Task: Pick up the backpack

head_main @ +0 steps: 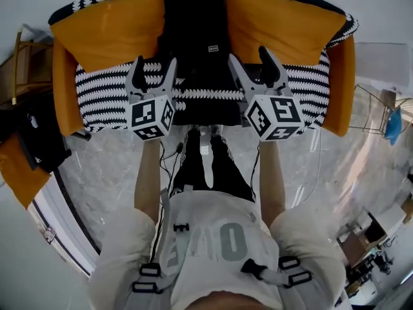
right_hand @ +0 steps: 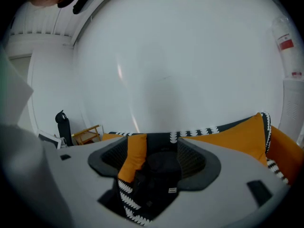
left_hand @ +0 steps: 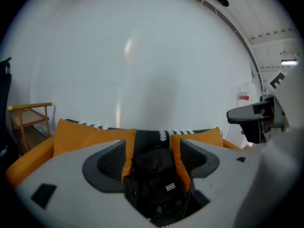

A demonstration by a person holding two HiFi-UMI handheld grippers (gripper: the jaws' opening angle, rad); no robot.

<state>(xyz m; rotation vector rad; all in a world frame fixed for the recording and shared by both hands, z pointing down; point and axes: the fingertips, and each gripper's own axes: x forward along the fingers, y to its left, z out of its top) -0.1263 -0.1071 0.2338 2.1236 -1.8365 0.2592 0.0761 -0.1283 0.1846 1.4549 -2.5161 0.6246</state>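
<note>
The person wears a pale grey short-sleeved T-shirt [head_main: 213, 221], grey straps [head_main: 277, 278] with black buckles, black trousers [head_main: 226, 170] and thin black cables [head_main: 162, 168].

The head camera looks steeply down past the person's chest and legs onto the sofa [head_main: 110, 95] just ahead, and sees the left tool [head_main: 155, 66] and the right tool [head_main: 248, 57] from behind. Each tool's camera rides low on its tool and faces almost level along its parted jaws, toward the sofa back and the white wall [left_hand: 166, 56]. All three views share the black backpack [head_main: 193, 50] and the orange cushions [head_main: 106, 28] beside it; the tool cameras see them from nearer and lower.
</note>
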